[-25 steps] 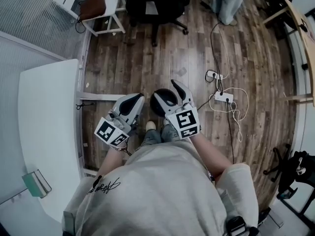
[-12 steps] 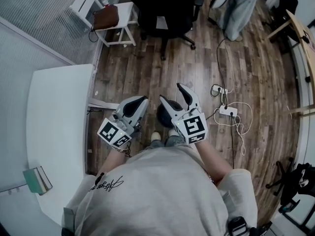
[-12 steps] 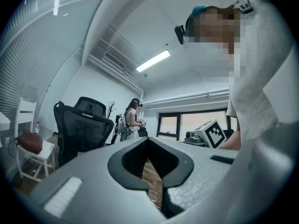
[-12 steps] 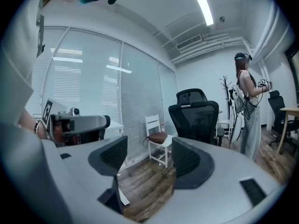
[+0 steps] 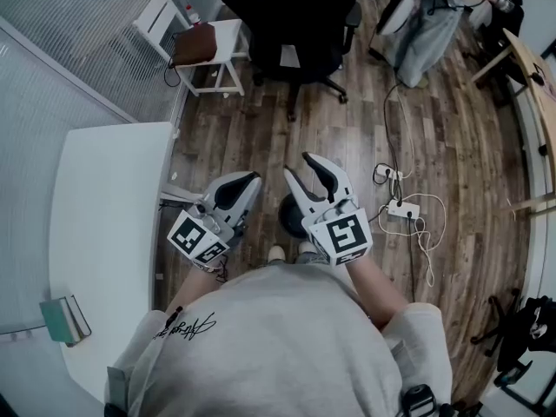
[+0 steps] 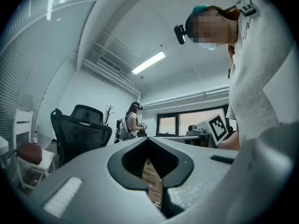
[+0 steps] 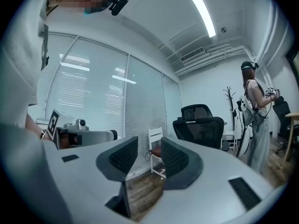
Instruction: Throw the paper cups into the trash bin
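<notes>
Wood-plank office floor spreads below a person standing over a dark round trash bin at centre frame. No paper cups show anywhere, so the throw looks done, though the bin's inside is hidden. Left gripper is pressed together and empty. The right gripper, half spread, has just been closing on nothing. Script lettering on the grey shirt is unreadable.

Two claws, one bin, two chairs (one white)
</notes>
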Tool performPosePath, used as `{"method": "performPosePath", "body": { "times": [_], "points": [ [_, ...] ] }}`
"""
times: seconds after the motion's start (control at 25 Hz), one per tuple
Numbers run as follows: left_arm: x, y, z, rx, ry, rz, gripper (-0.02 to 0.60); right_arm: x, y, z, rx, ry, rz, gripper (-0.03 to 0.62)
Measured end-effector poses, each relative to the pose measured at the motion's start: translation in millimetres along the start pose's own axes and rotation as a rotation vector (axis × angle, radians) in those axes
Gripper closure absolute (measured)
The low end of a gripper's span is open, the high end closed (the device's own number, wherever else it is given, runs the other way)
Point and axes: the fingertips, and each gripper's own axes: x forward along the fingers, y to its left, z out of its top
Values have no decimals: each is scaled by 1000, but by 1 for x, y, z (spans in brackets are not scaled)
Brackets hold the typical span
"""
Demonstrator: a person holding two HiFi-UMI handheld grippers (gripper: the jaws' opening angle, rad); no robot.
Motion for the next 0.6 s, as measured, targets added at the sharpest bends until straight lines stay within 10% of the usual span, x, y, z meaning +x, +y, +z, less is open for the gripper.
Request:
{"method": "performPosePath", "body": {
  "times": [0.6],
  "points": [
    [16, -13, 35, 41, -39, -46, 578, -5, 12, 26, -84, -16, 26, 583]
  ]
}}
